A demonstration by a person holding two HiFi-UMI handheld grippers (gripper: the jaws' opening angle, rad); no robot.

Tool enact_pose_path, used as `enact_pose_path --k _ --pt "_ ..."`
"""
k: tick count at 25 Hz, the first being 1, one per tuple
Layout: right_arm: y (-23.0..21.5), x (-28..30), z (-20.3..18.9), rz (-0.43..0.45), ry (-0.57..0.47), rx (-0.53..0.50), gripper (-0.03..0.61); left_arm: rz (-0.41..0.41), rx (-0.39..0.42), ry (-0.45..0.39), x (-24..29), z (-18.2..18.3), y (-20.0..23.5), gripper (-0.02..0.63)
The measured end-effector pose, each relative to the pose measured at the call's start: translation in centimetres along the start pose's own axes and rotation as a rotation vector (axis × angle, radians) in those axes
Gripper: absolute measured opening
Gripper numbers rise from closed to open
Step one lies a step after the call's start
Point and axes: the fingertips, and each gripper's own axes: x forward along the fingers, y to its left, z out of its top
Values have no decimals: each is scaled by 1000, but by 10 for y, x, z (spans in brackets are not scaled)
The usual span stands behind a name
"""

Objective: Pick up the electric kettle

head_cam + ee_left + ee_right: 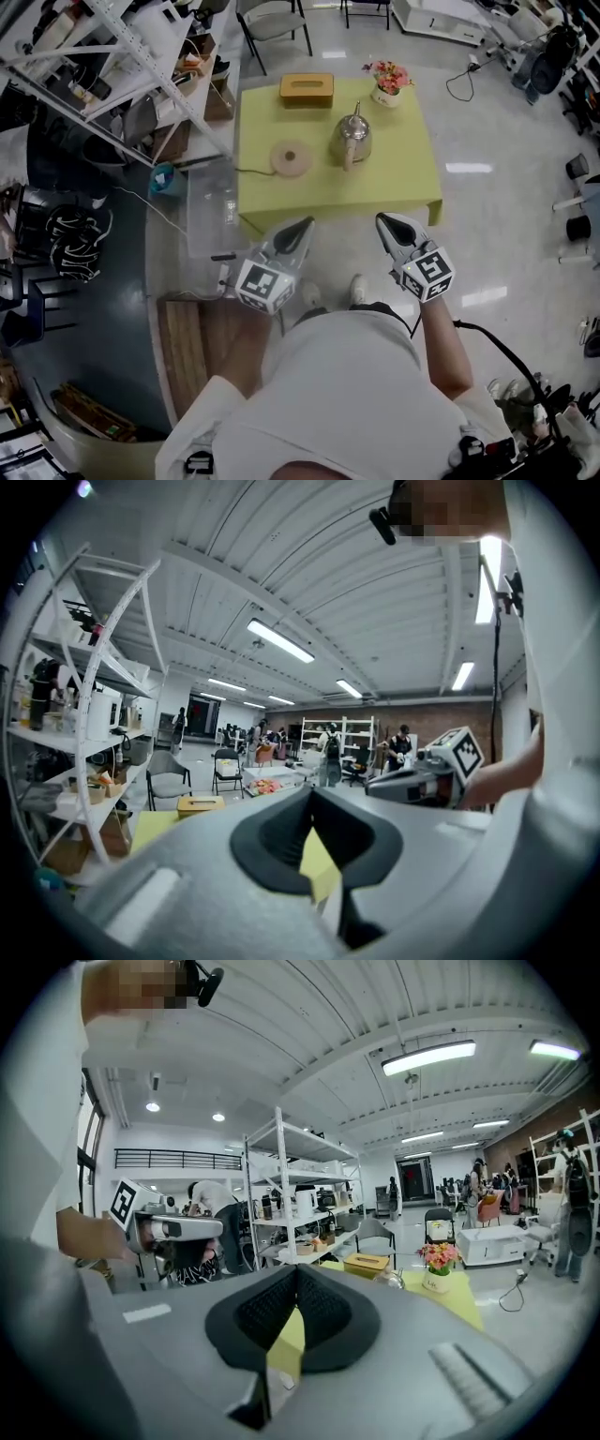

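Approach step: the left hand-held gripper (305, 223) and right hand-held gripper (384, 220) are clenched and empty at lower centre. The kettle (352, 139) stands on the bench (394, 187), upper centre, well apart. The next move probably calls for reaching forward and opening the jaws.

Yellow-green low table (408, 178) with a wooden tissue box (307, 89) and flower pot (387, 84); metal shelving (141, 56) alongside.
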Motion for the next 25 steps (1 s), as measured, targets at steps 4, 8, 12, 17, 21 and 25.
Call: enact_pose_path --k 4,8,12,17,21,25 --pt "-1 -1 9 12 -29 -18 -2 13 15 -18 6 8 -4 5" --pt "-7 -5 16 -4 -59 -4 -2 26 34 -23 8 13 -4 5" --pt "-11 -6 17 -6 -60 3 -2 30 35 -26 10 15 -3 5" --pt "-14 -4 19 -4 -60 -3 -2 24 35 -23 17 15 -2 3" --pt "-15 -2 20 1 -57 -2 -2 17 39 -16 23 14 -2 3" --pt "-14 -4 20 9 -54 -4 -2 14 40 -20 25 17 -4 3"
